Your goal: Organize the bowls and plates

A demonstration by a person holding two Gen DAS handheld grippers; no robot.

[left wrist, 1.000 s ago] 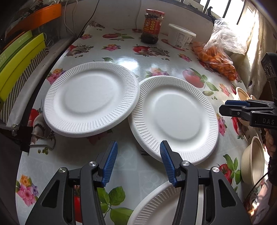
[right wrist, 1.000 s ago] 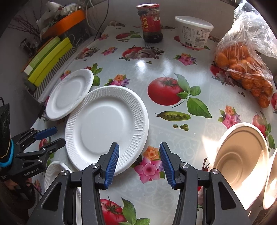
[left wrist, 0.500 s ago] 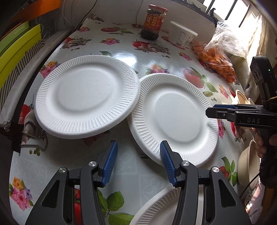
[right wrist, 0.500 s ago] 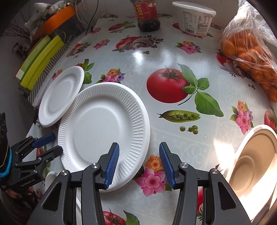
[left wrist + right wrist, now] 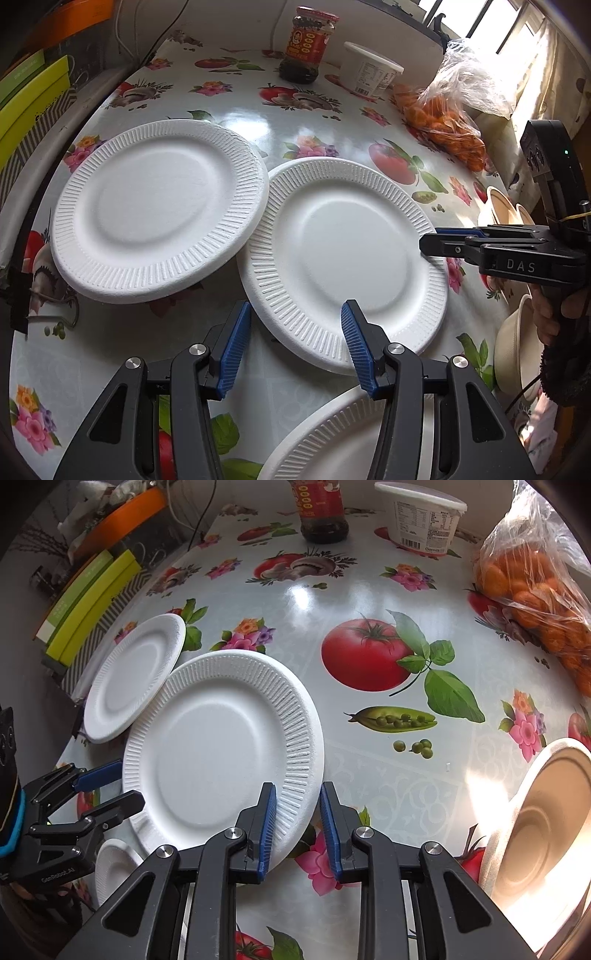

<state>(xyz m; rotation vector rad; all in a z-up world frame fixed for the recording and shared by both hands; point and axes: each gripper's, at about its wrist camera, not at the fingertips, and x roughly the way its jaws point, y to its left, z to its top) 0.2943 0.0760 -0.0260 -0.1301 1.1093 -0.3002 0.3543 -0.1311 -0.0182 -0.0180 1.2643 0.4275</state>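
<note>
Two white foam plates lie side by side: the far-left plate (image 5: pixel 159 206) (image 5: pixel 133 675) overlaps the rim of the middle plate (image 5: pixel 343 258) (image 5: pixel 218 749). A third white plate (image 5: pixel 332 439) (image 5: pixel 114 867) lies nearest me. My left gripper (image 5: pixel 291 343) (image 5: pixel 107 786) is open at the middle plate's near rim. My right gripper (image 5: pixel 297 819) (image 5: pixel 430 242) is partly closed, its jaws astride that plate's right rim without pinching it. Beige bowls (image 5: pixel 543 812) (image 5: pixel 513 354) sit at the right.
A floral oilcloth table (image 5: pixel 369 590) holds a sauce jar (image 5: pixel 308 44), a white tub (image 5: pixel 371 70) and a bag of oranges (image 5: pixel 535 587) at the back. Green and orange boxes (image 5: pixel 92 590) stand along the left edge.
The right gripper moved left and forward to the middle plate's rim and its jaws narrowed around it. The left gripper moved slightly forward, staying open.
</note>
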